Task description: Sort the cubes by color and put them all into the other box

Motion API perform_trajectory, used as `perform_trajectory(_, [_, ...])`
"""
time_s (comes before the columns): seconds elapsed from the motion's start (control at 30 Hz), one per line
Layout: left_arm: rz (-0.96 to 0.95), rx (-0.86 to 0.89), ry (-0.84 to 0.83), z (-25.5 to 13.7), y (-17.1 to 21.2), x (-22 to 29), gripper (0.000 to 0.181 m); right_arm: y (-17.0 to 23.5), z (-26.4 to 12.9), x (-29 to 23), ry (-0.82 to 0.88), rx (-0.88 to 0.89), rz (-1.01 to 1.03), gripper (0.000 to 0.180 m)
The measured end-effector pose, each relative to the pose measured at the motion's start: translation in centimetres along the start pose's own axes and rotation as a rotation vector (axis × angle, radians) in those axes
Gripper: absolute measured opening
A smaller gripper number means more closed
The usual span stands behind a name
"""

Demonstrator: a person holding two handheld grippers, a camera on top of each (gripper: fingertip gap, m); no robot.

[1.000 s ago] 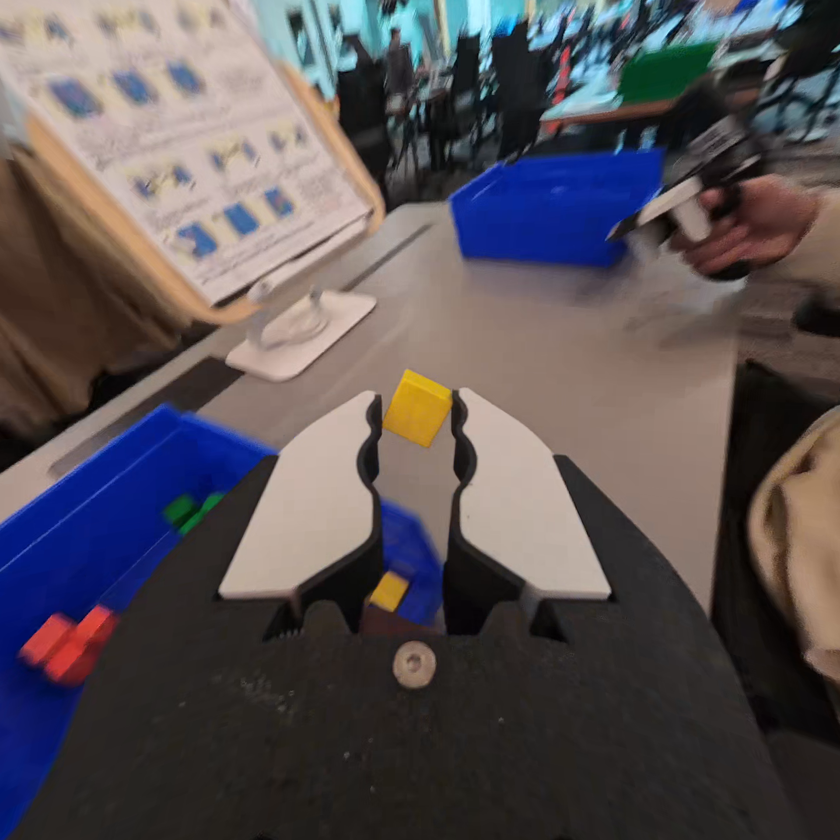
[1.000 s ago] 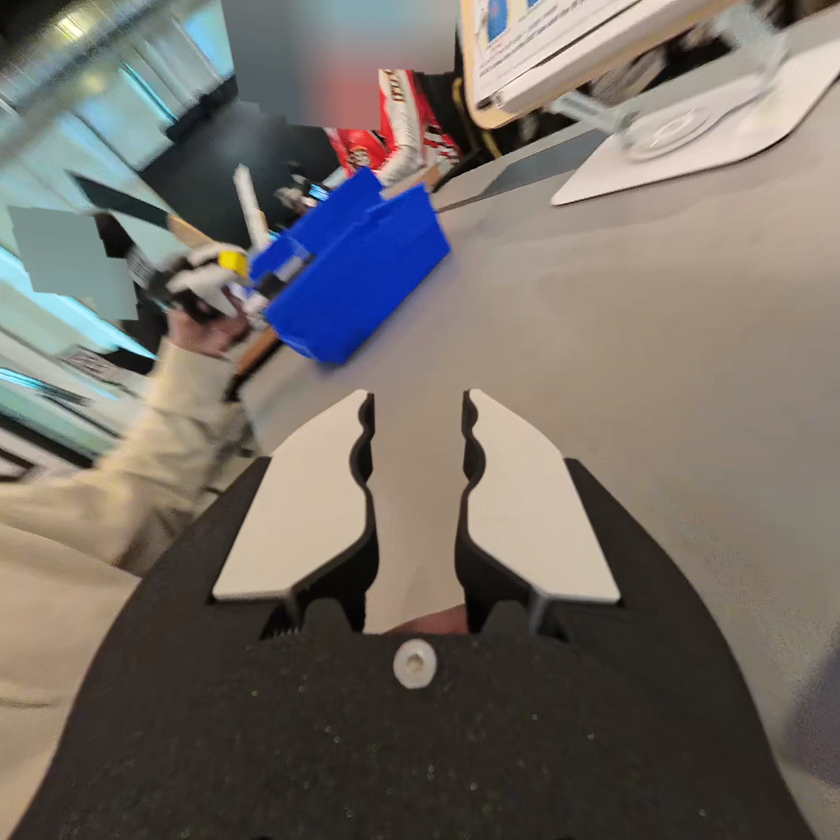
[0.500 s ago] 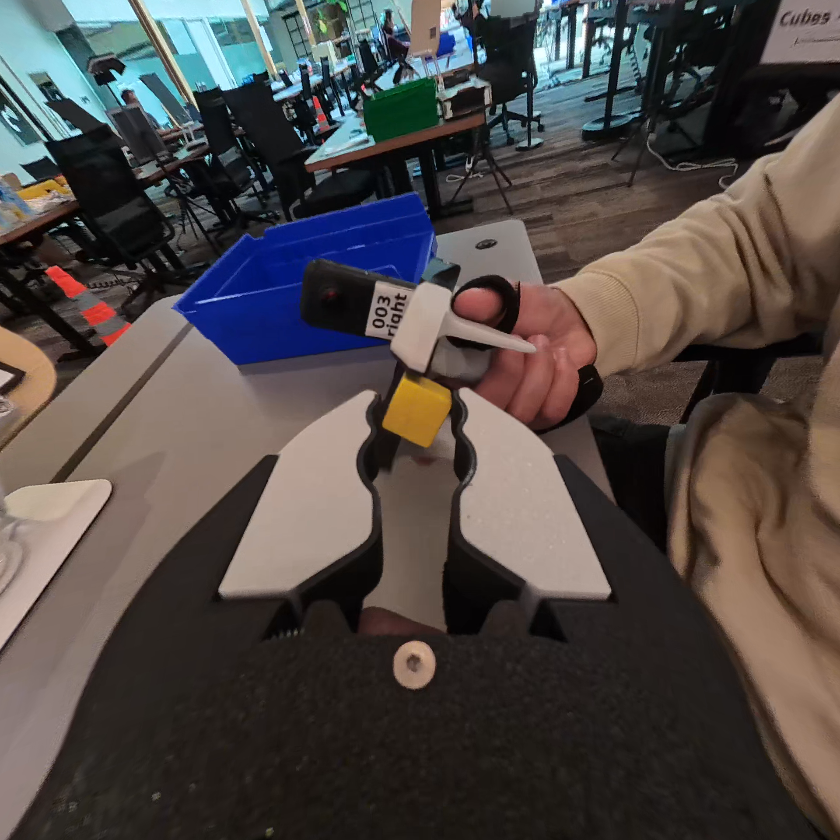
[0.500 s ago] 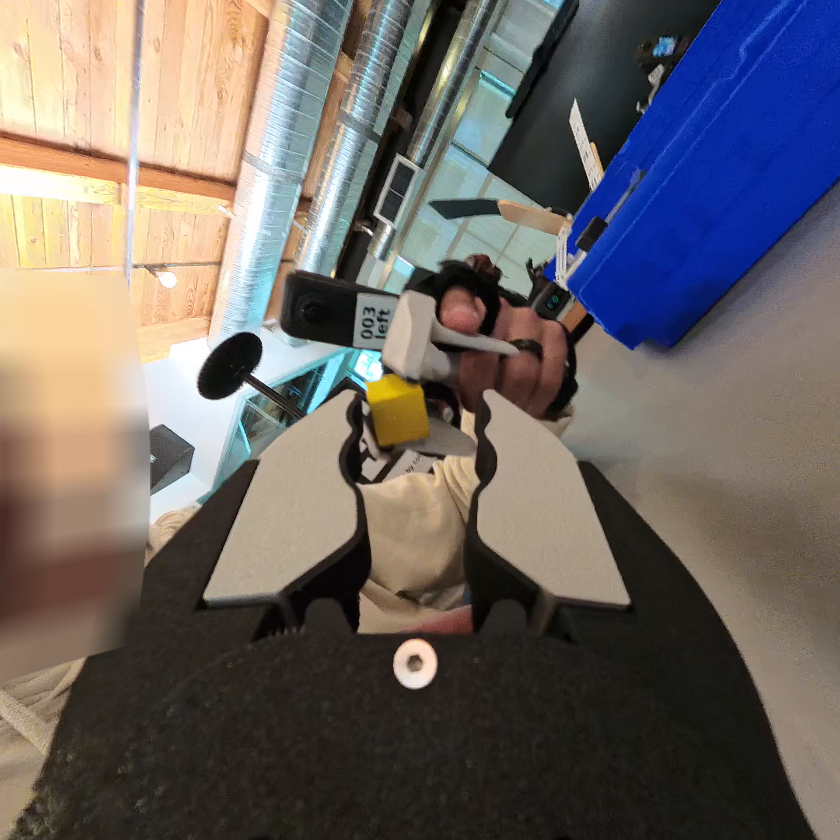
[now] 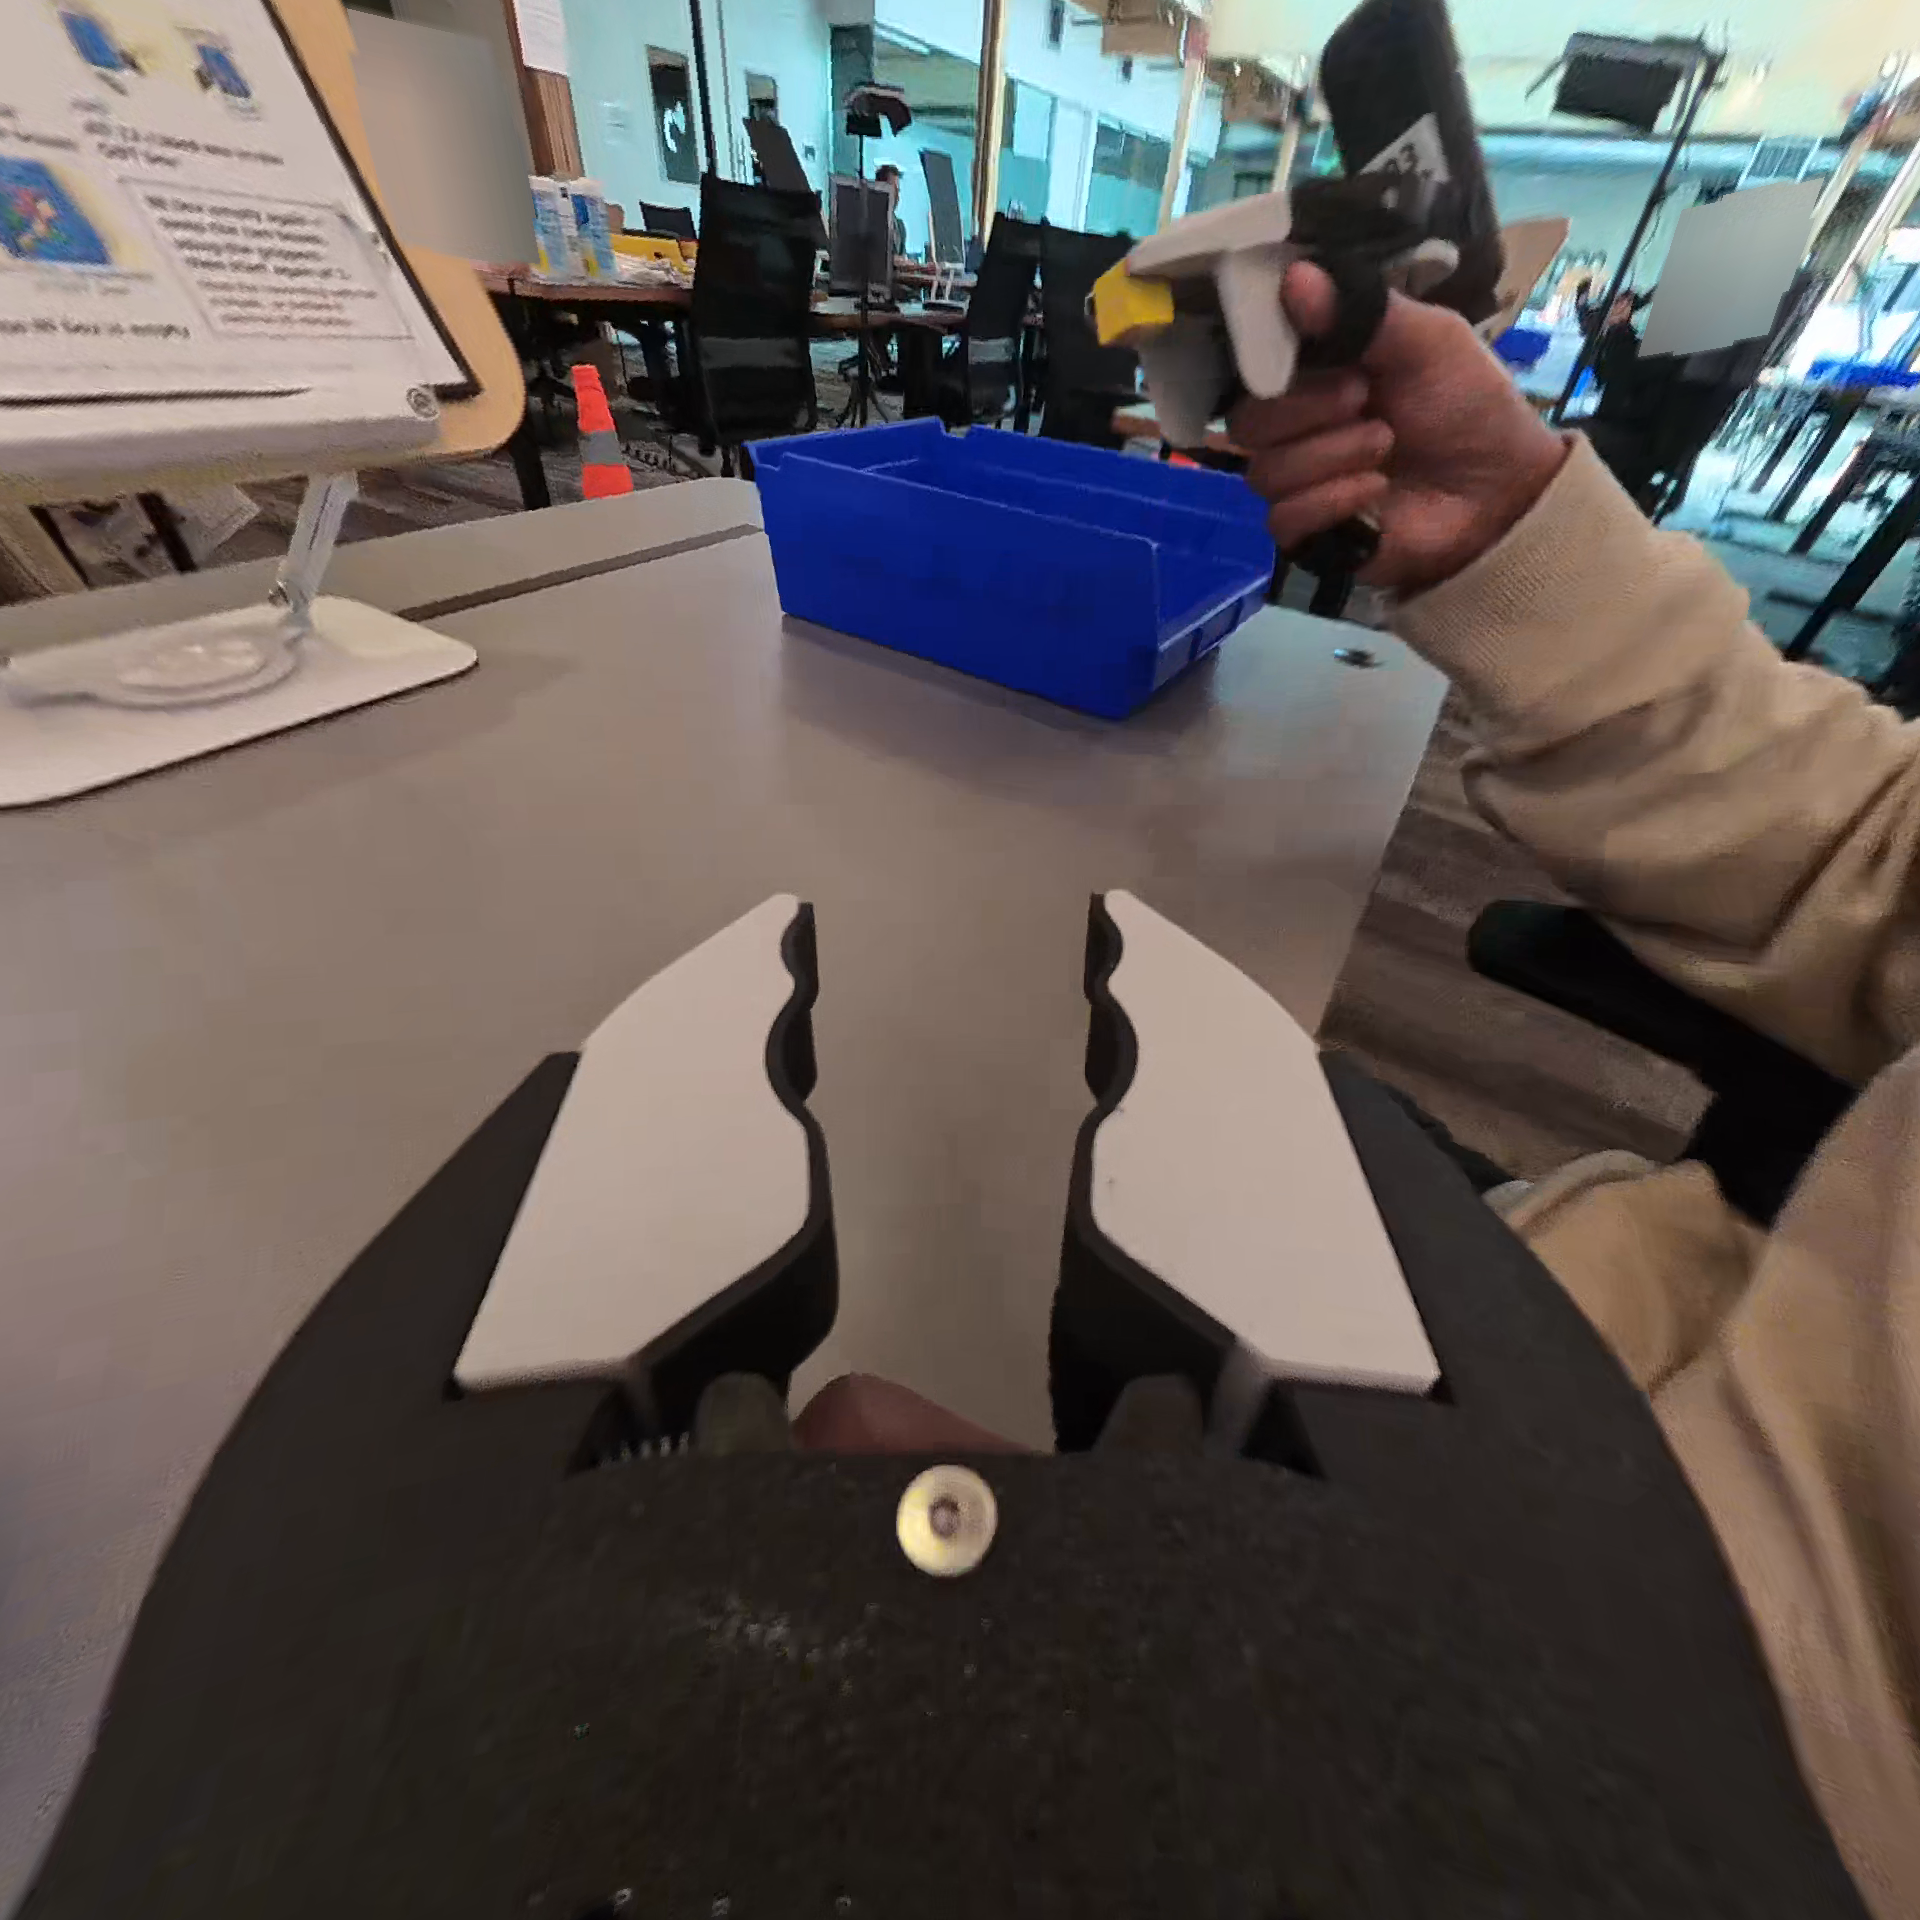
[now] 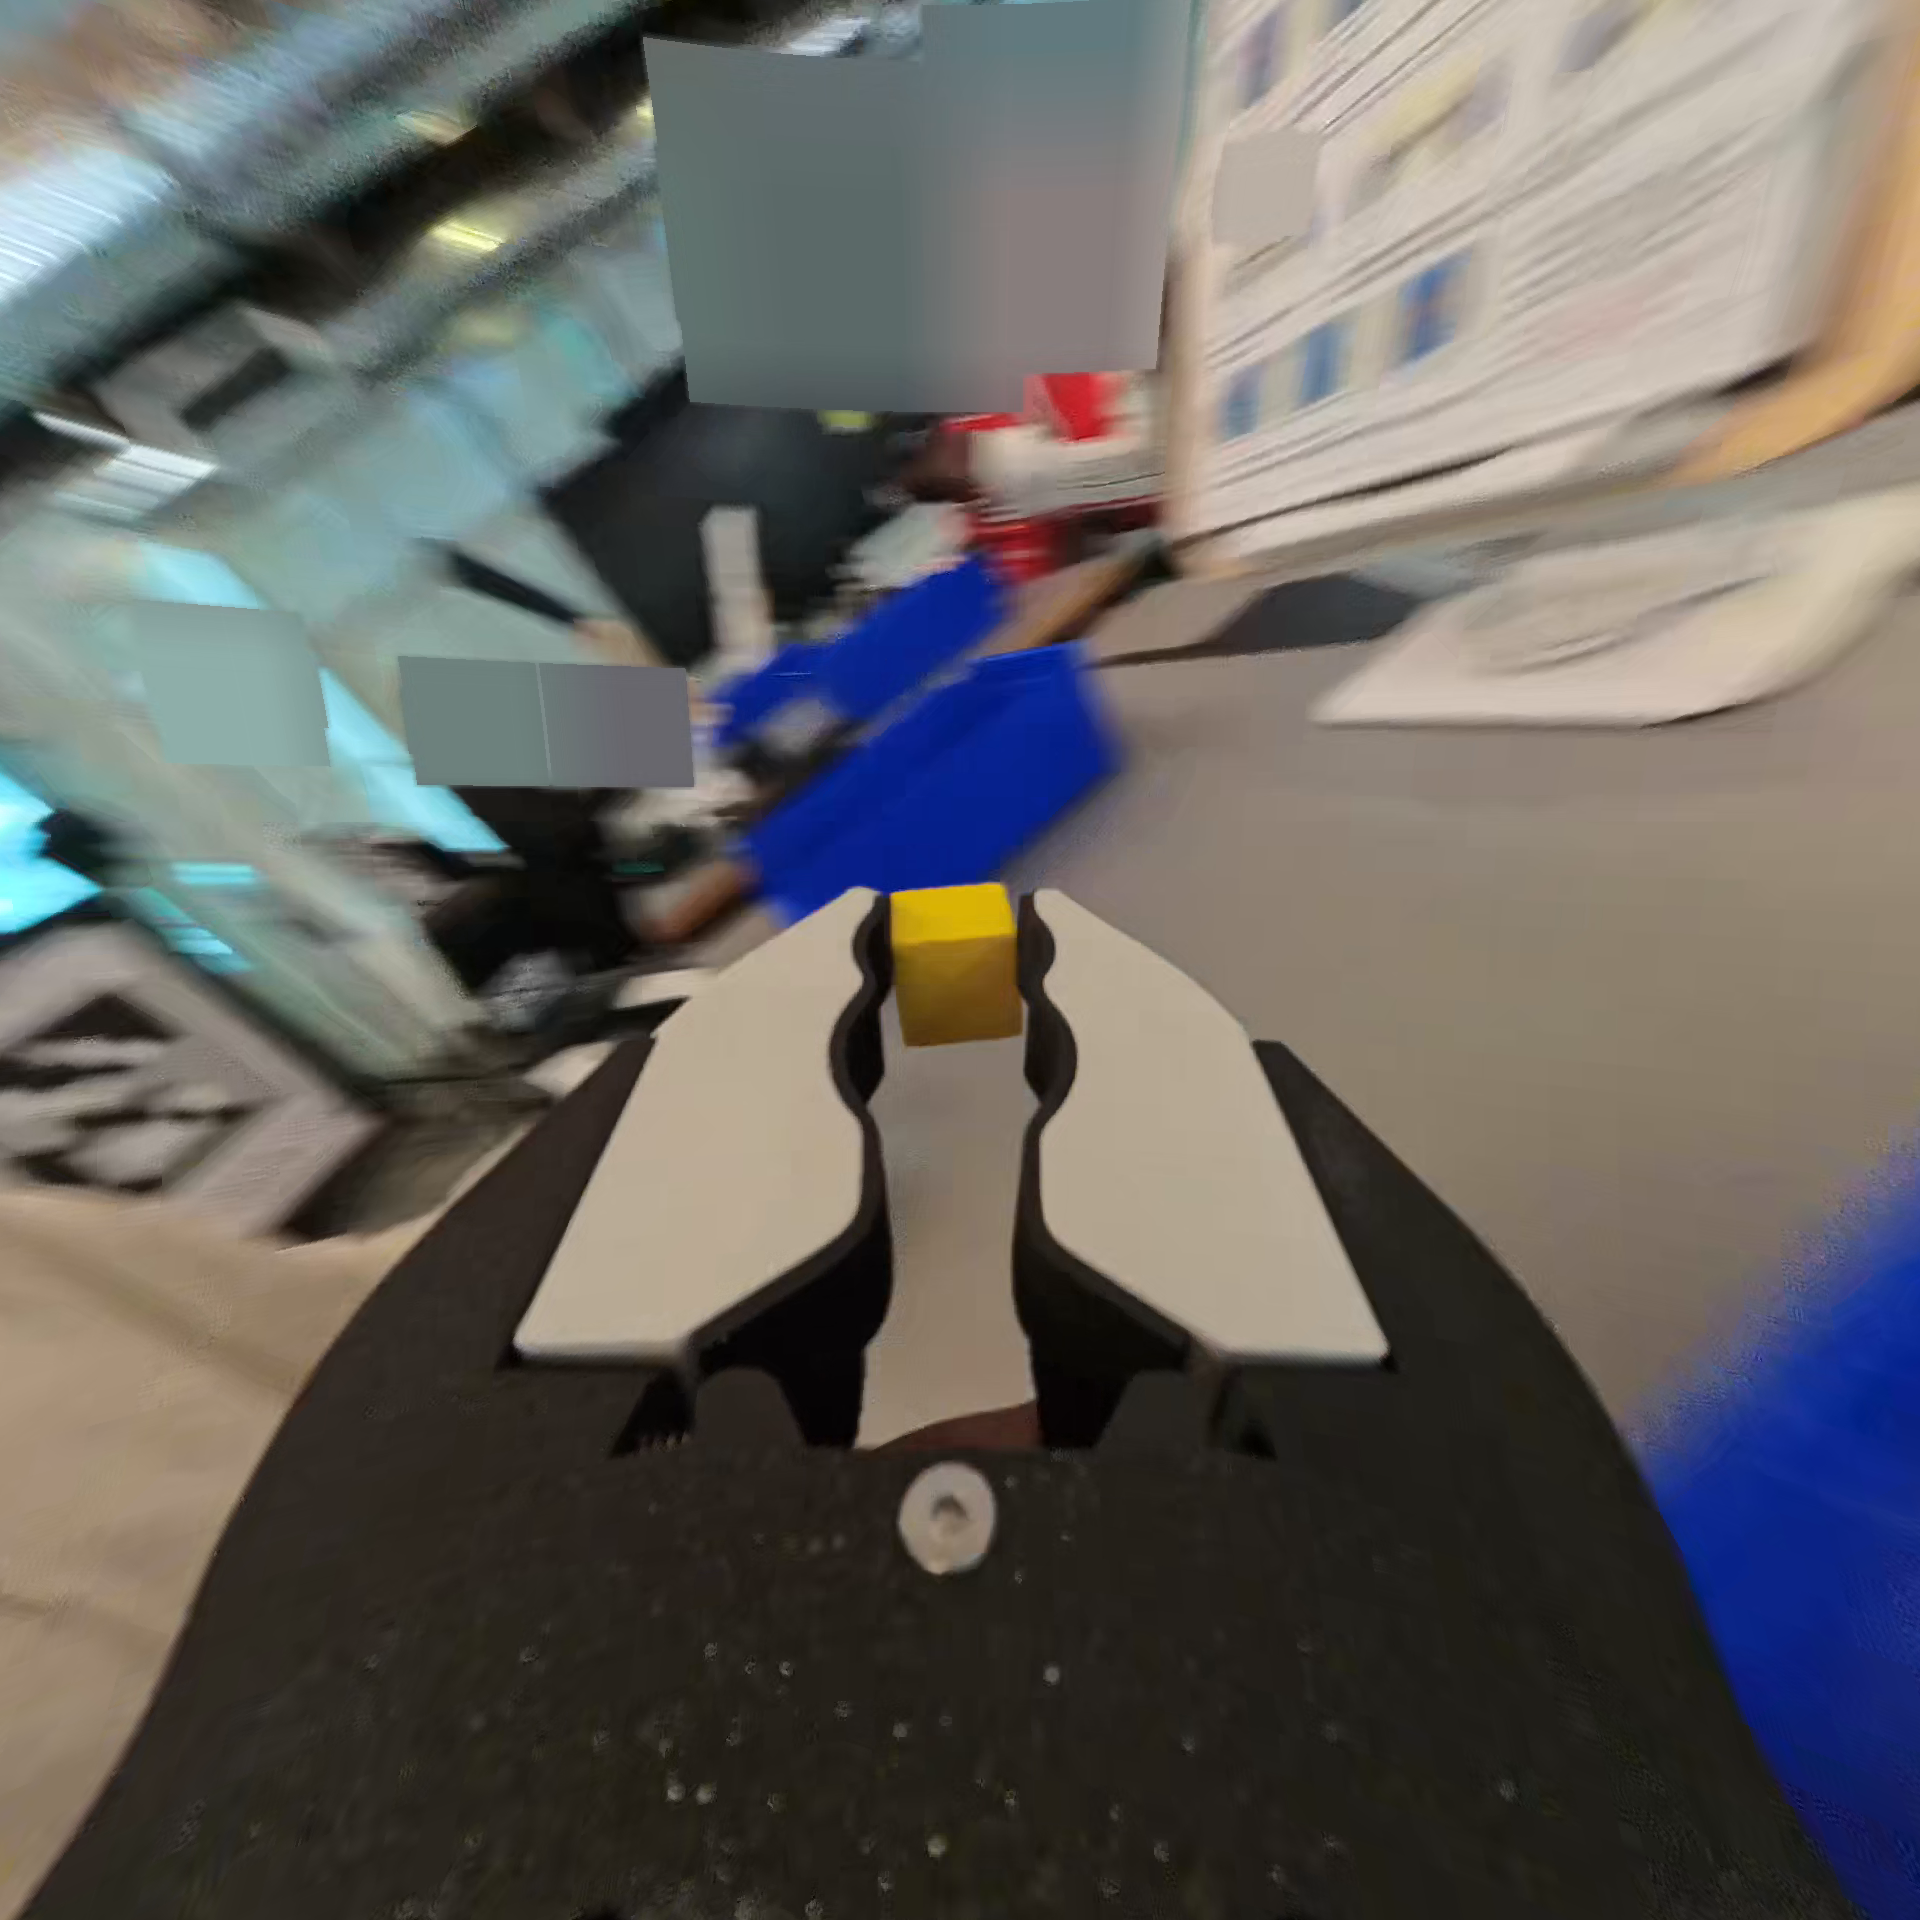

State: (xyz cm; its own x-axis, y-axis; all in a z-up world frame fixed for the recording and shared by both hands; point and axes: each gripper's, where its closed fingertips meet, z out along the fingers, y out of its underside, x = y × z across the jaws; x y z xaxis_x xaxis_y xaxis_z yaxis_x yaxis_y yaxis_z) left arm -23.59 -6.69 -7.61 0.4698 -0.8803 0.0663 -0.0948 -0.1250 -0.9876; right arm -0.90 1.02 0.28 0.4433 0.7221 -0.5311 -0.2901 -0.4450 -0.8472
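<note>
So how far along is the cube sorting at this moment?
In hand: the right gripper is shut on a yellow cube, held up in the air above the table. The left gripper is open with nothing in it. Left to do: the cube is not yet in the blue box at the far end of the table. Whether that box holds any cubes cannot be seen from here.

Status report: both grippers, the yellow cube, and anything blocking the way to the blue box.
Left gripper open, empty, over grey table. Right gripper shut on small yellow cube, held aloft. Blue plastic box ahead, nothing seen blocking.
</note>
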Motion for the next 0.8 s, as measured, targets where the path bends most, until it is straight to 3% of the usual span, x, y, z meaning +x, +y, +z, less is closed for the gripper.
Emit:
perform_trajectory(0.13, [-0.039,0.035,0.002,-1.9,-0.4,0.1,0.045,-5.0,-7.1,13.2,0.639,-0.160,-0.236,0.023])
perform_trajectory(0.23, [-0.031,0.041,0.016,-1.4,-1.0,0.1,0.044,-1.8,-8.0,23.9,0.798,-0.511,-0.025,0.023])
perform_trajectory(0.37, [0.014,0.007,0.016,-0.7,-0.4,0.7,0.045,0.0,-7.2,30.6,0.885,-0.747,0.009,0.024])
perform_trajectory(0.5, [0.071,-0.047,-0.030,-1.1,1.2,0.3,0.048,1.6,-5.9,32.1,0.869,-0.877,0.055,0.024])
perform_trajectory(0.6, [0.068,-0.063,-0.059,-1.2,1.5,-0.3,0.049,1.1,-6.0,31.8,0.883,-0.865,0.040,0.034])
perform_trajectory(0.7, [0.069,-0.090,-0.159,-1.6,2.0,-2.0,0.048,-3.1,-5.6,27.1,0.860,-0.608,-0.097,0.033])
perform_trajectory(0.8, [0.044,-0.134,-0.278,-2.2,2.6,-4.1,0.048,-5.7,-4.0,16.7,0.735,-0.219,-0.289,0.035])
